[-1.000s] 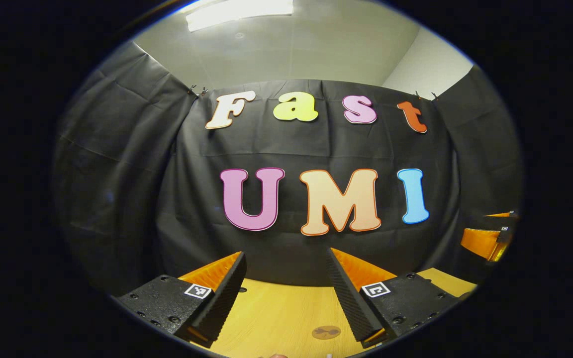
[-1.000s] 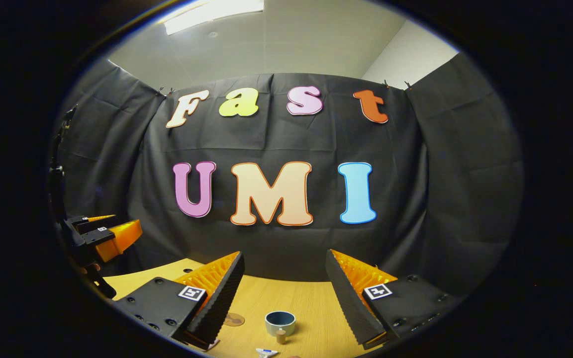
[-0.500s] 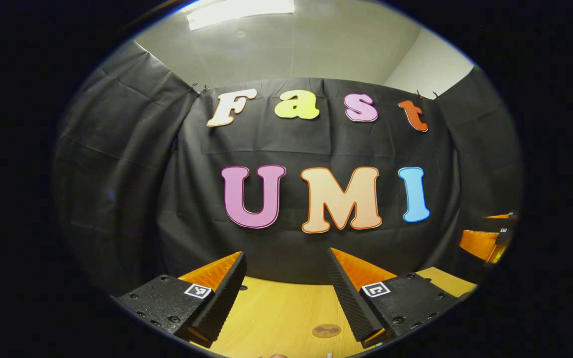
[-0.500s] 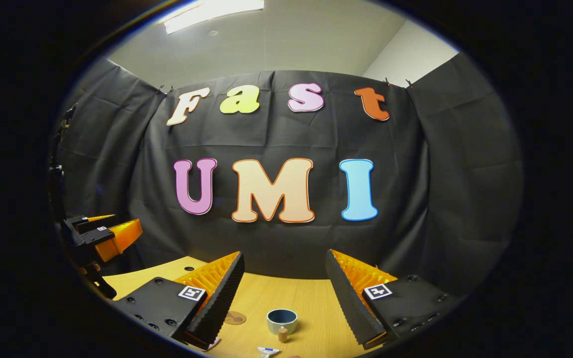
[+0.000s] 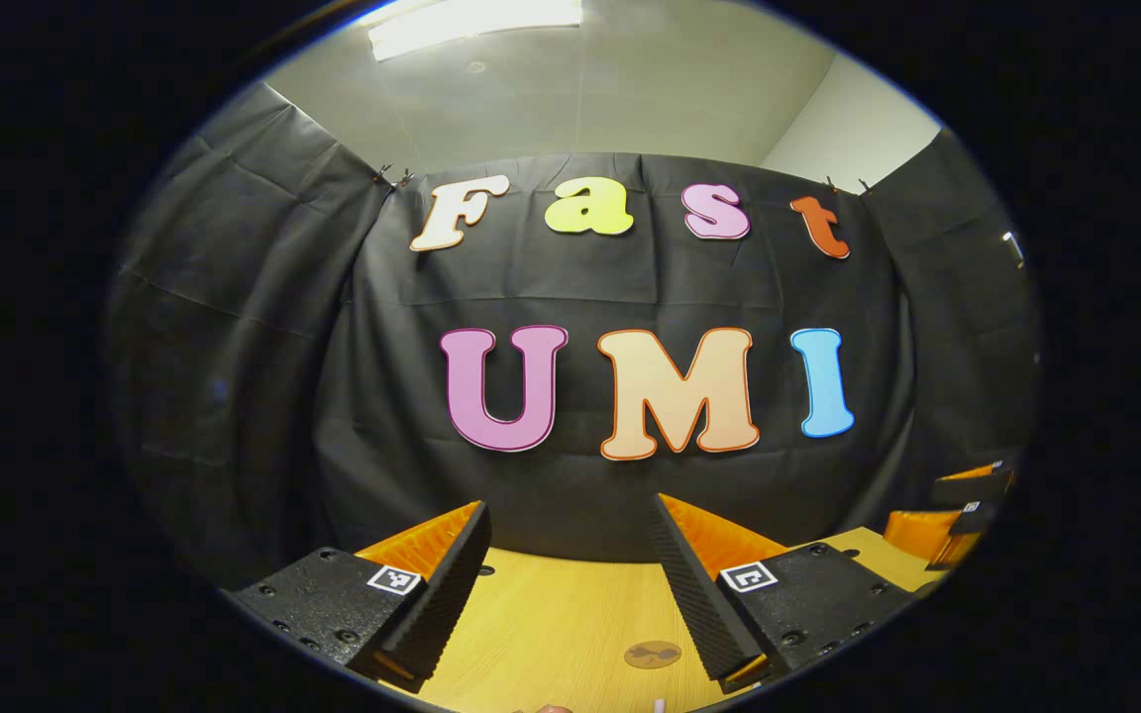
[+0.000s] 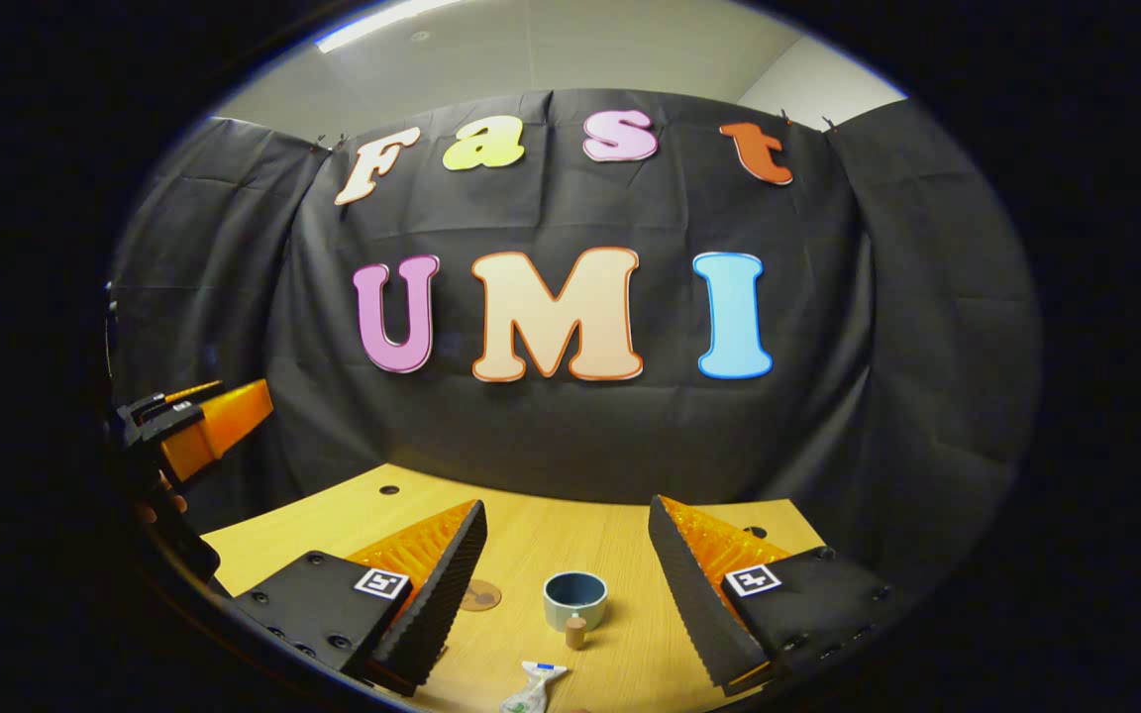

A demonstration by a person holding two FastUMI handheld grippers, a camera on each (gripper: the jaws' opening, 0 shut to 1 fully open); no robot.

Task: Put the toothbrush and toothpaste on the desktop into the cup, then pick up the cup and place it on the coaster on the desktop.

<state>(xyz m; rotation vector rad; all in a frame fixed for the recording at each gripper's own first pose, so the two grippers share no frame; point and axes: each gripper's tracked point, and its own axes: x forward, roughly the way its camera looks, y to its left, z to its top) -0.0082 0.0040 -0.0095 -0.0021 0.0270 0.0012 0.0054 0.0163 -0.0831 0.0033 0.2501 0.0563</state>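
Your right claw gapes wide and empty, lower centre, over bare counter; cup, coaster, toothpaste lie between. Left claw equally wide.

Ahead of me a wooden counter with small round holes runs up to the black cloth wall, a small cork-like stopper standing on it under a ceiling light.

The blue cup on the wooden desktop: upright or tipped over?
Upright: the blue cup stands with its round open mouth facing up.
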